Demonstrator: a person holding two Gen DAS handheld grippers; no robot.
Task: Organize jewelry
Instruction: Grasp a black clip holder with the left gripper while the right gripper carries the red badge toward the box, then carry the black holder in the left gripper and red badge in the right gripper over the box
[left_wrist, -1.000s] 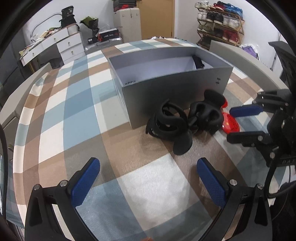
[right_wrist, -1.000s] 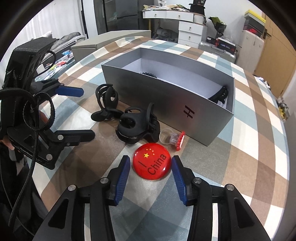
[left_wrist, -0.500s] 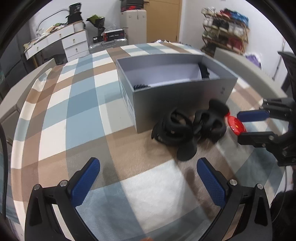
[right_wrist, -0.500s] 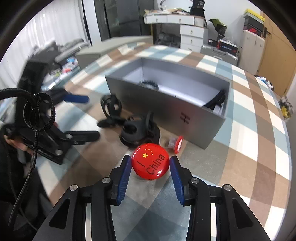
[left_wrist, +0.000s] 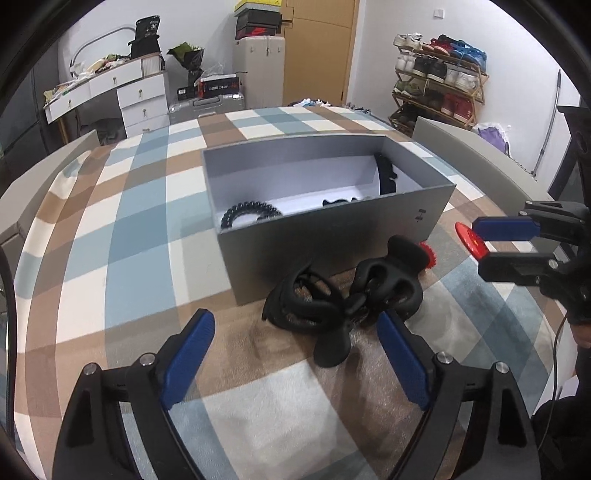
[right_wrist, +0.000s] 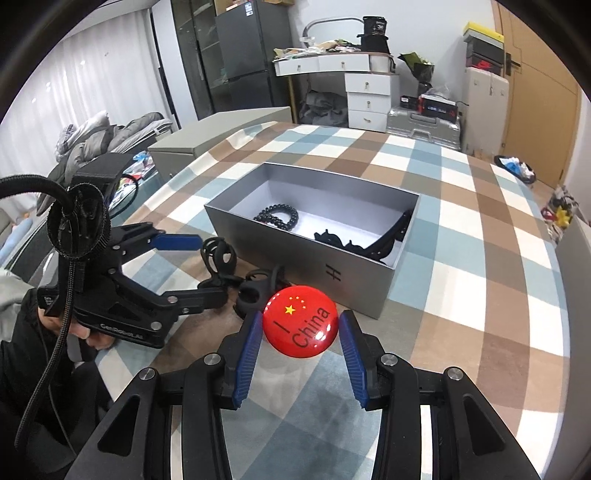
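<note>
While our right gripper (right_wrist: 300, 345) pinches the glossy round red badge (right_wrist: 300, 320) off the checked tablecloth (right_wrist: 480, 295), our left gripper (left_wrist: 293, 356) is closing, nothing pressed, near matte black hair claws (left_wrist: 343, 295). Grey rectangular box (left_wrist: 332, 236) holds a black bead bracelet (right_wrist: 277, 217). White drawers (right_wrist: 367, 99) stand behind.

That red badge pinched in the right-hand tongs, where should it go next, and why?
Probably forward and over the rim of the grey box, then let go. The right gripper holds the red badge by its edges, clear of the tablecloth, just short of the box's near wall. A bead bracelet and black hair clips already lie inside, so the badge likely belongs there too.
</note>
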